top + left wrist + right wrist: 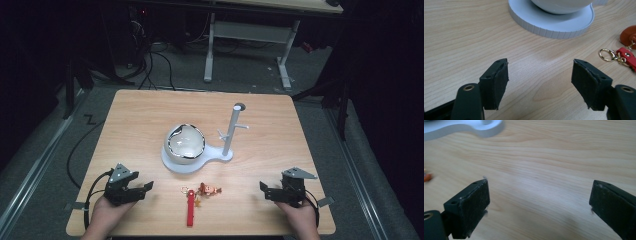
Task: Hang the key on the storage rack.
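At the left of the table (pixel 140 115), the left gripper (pixel 148 186) rests low on the wood near the front edge, held in the person's left hand (pixel 107 215). Its jaws stand wide apart with nothing between them; the left gripper view looks past both black pads (pixel 499 82) onto bare wood grain.

Moving toward the middle, the red keychain (pixel 190 210) lies flat near the front edge, its strap running toward the person, with a gold ring (pixel 606 54) and a small orange charm (pixel 209 189) at its far end. It lies between the two grippers, apart from both, a little nearer the left one. Just behind it stands the white stand (pixel 220 155): a rounded base that carries a shiny bowl-like dome (pixel 186 143), and beside that an upright post (pixel 231 131) with short pegs sticking out (the likely place for hanging the keychain, judging by their shape).

At the right, the right gripper (pixel 262 187) sits low on the table in the right hand (pixel 300 217), jaws likewise spread wide and holding nothing, aimed inward toward the middle.

By the look of it, the work has not begun: the keychain is untouched on the table and the pegs are bare. Everything is left to do: reaching in, closing on the strap or ring, lifting it and hooking it on the post.
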{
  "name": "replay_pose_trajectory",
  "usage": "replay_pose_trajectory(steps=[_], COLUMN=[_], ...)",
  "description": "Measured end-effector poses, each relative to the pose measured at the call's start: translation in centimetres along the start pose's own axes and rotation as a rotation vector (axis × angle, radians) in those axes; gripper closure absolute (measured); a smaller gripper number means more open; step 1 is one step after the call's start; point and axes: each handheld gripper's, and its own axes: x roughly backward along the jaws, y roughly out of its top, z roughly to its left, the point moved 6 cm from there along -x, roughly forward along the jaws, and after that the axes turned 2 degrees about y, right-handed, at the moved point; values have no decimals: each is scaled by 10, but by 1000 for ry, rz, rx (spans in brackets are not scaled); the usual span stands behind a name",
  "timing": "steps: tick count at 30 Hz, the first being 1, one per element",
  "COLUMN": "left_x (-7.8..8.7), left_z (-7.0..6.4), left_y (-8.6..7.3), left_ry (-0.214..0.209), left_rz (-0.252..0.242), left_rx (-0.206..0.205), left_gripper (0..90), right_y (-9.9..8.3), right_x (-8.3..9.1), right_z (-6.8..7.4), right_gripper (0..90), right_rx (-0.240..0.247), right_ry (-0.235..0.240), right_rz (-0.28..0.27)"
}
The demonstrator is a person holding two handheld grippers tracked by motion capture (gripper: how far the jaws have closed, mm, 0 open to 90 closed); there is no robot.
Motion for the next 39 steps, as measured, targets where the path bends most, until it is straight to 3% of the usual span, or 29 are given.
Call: replay_pose_trajectory(steps=[3, 7, 9, 11, 15, 19, 23, 26, 31, 35, 39], left_x=[3, 12, 16, 20, 22, 22, 16, 12, 9, 8, 12], left_z=[2, 4, 5, 6, 9, 8, 5, 4, 5, 7, 6], left_y=[-1, -3, -4, -7, -8, -8, -8, -7, -4, -8, -9], left_ry=[10, 14, 1, -3, 7, 19, -8, 5, 30, 28, 10], left_rz=[0, -16, -19, -21, -24, -20, -5, -3, -13, 2, -3], left_rx=[4, 10, 5, -4, 4, -5, -10, -15, -17, -1, 21], left_gripper=[303, 295, 288, 263, 242, 200, 123, 106, 138, 144, 219], right_y=[3, 7, 8, 11, 14, 23, 33, 38, 40, 37, 33], right_x=[-1, -8, -9, -14, -19, -23, -29, -42, -55, -62, -70], right_z=[5, 25, 28, 39, 51, 69, 94, 116, 143, 151, 158], right_gripper=[31, 2, 2, 2, 2, 6, 23, 29, 98, 151, 214], right_rx=[15, 47, 49, 56, 89, 138, 199, 247, 320, 357, 405], right_ry=[22, 112, 123, 159, 177, 211, 256, 291, 348, 374, 394], right_rz=[-3, 19, 21, 22, 33, 20, 7, 18, 32, 57, 92])
